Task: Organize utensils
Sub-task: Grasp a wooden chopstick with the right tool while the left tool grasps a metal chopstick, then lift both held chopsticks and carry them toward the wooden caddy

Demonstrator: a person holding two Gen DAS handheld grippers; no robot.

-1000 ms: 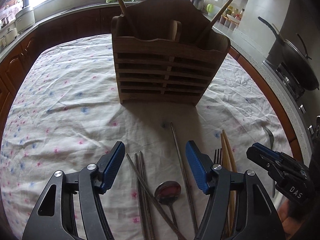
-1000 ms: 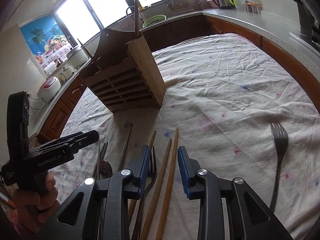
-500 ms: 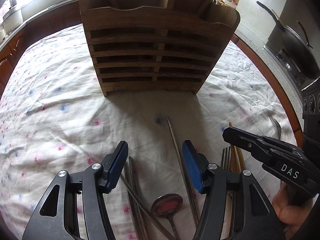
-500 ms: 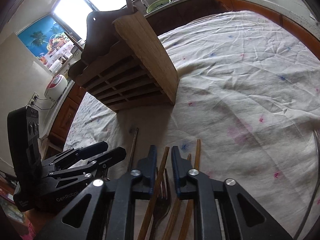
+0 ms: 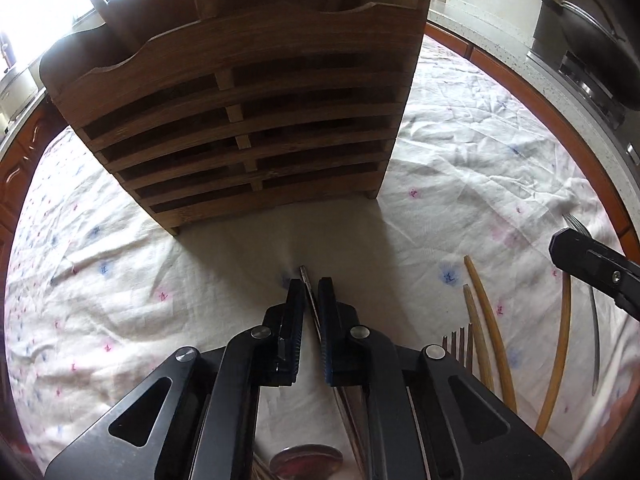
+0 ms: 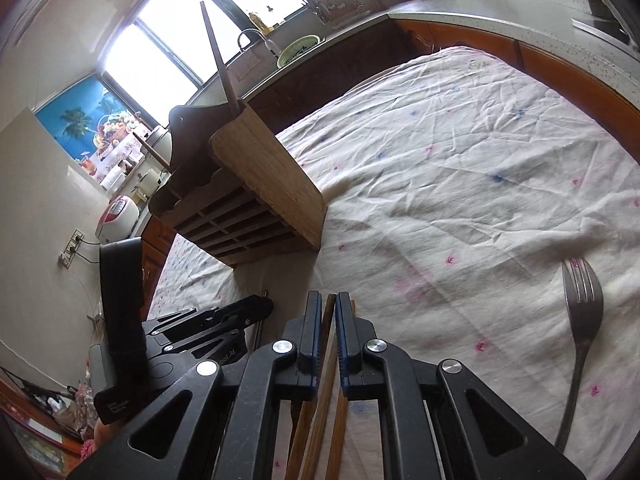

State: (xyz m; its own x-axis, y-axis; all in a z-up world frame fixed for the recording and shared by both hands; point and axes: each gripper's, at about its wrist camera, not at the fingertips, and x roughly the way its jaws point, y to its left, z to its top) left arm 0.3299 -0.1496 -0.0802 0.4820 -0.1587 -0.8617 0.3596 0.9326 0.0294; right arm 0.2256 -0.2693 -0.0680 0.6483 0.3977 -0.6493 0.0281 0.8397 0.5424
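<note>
The white, flower-dotted crumpled tablecloth (image 5: 460,152) is lying over the whole table, and its folds are the first hazard: a thin utensil dragged rather than lifted could be catching in a wrinkle and twisting out of a grip. On it the brown slatted wooden utensil holder (image 5: 248,120) is standing upright with a few sticks already leaning inside; it looks light and tall, so a utensil pushed against its front wall instead of dropped in from above could be tipping or sliding it. The left gripper (image 5: 310,300) is pinching a slim dark metal chopstick (image 5: 304,274) near its far tip, just in front of the holder's base, so the long unsupported rest of it may be swinging down or slipping through the pads on the lift. The right gripper (image 6: 329,320) is nearly closed around a long light wooden chopstick (image 6: 329,364); whether the pads are actually gripping it I cannot tell, and a second wooden stick (image 6: 340,412) lying touching alongside may be getting dragged along. A grey metal fork (image 6: 582,320) is lying well apart to the right, and more utensils, a spoon among them, are sitting under the left gripper
</note>
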